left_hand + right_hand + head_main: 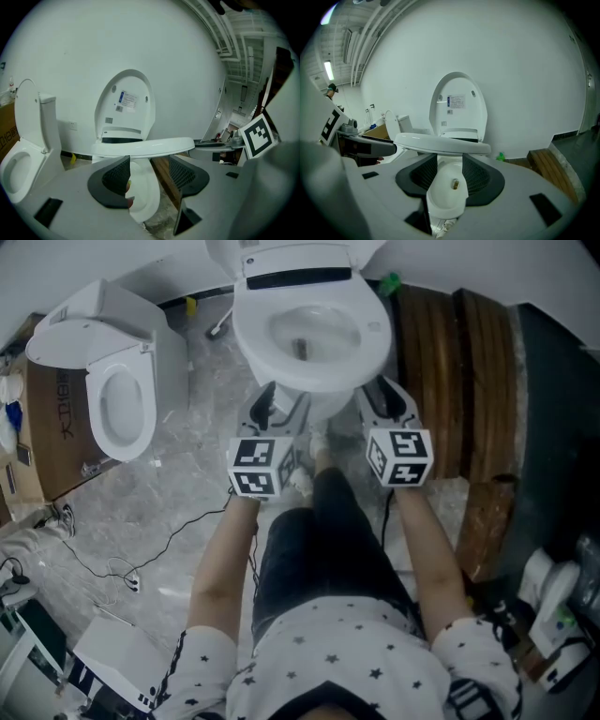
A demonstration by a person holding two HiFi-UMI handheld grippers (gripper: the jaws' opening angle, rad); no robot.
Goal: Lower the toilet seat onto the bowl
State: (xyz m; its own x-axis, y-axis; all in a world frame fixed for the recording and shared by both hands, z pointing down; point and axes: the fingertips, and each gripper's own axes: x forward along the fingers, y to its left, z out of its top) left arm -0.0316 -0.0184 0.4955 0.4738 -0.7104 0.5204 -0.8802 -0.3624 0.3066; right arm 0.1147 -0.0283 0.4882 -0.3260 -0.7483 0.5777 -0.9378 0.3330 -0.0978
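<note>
Toilet seat (251,336) lies flat on the bowl (317,332), lid (125,101) upright at the far side. Left gripper (279,407) and right gripper (386,397) hover near the bowl's front, fingers spread, holding nothing.

Open floor (187,474) at centre left, between the second toilet (112,390) upper left and the bowl (314,334) top centre; wooden planks (459,381) block the right.

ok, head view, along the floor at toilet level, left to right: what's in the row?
cardboard box → second toilet → main toilet → wooden planks
</note>
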